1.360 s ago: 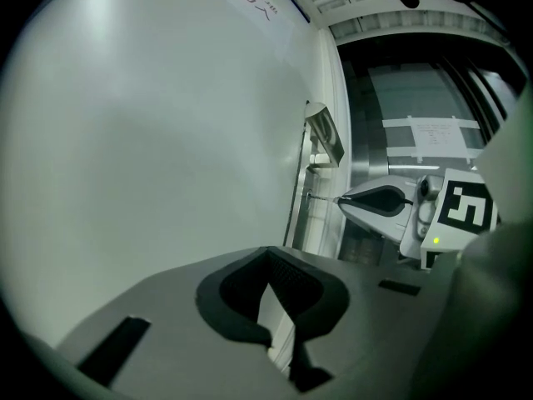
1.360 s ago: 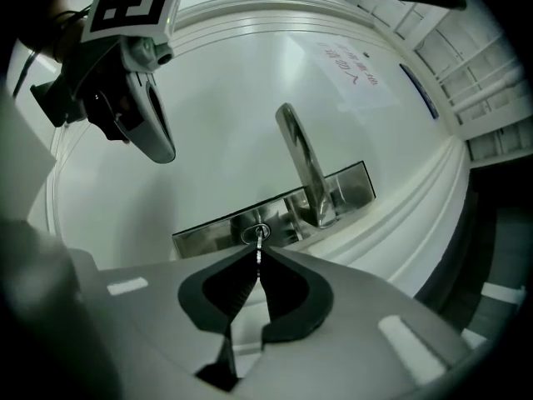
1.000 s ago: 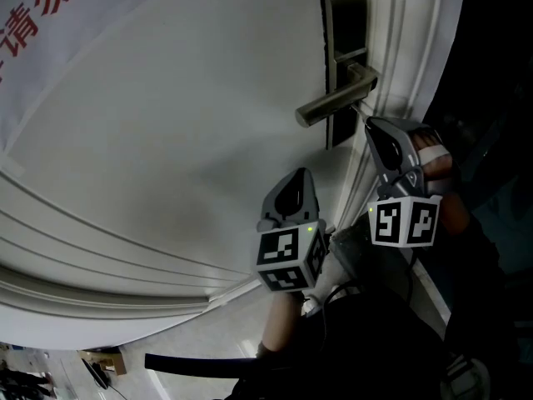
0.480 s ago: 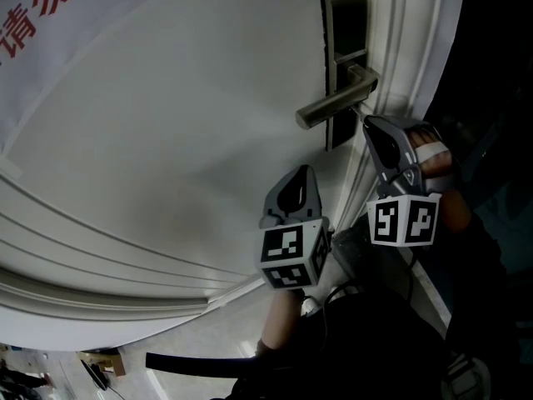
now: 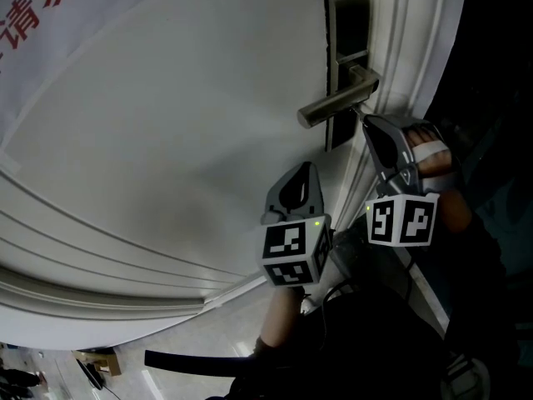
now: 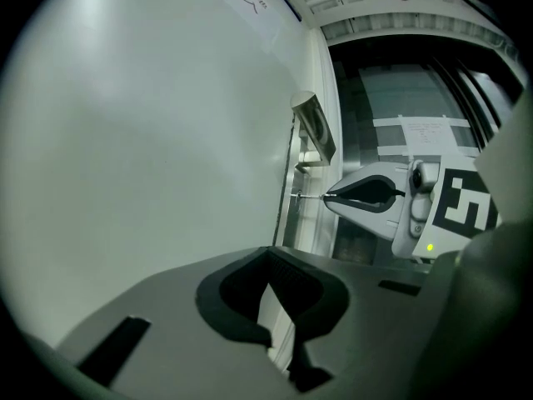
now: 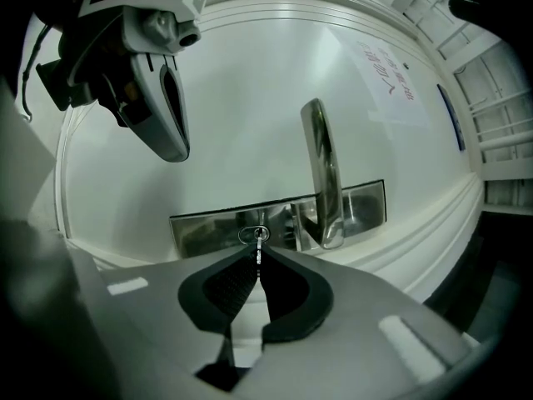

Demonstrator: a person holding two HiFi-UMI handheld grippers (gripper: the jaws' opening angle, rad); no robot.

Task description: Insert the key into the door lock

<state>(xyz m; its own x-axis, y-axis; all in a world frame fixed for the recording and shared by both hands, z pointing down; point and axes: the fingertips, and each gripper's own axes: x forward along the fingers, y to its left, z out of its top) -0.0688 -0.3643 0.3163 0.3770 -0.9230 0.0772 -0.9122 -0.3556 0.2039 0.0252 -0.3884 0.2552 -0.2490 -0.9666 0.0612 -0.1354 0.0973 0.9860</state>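
Observation:
The metal lock plate (image 5: pixel 345 23) with its lever handle (image 5: pixel 336 103) sits on the white door (image 5: pixel 166 140). My right gripper (image 5: pixel 372 128) is below the handle, shut on a thin silver key (image 7: pixel 258 255). The key's tip reaches the oval keyhole (image 7: pixel 254 235) in the lock plate (image 7: pixel 200 227); how deep it sits cannot be told. In the left gripper view the key (image 6: pixel 310 196) bridges the right gripper (image 6: pixel 331 197) and the plate's edge. My left gripper (image 5: pixel 304 172) hovers beside the door, left of the right one, shut and holding nothing.
The moulded door frame (image 5: pixel 400 48) runs just right of the lock plate. The lever handle (image 7: pixel 323 173) juts out just right of the keyhole. A paper notice with red print (image 5: pixel 33 15) hangs on the door at the upper left.
My left gripper has drifted slightly to the right. The right gripper and key stay almost still at the lock.

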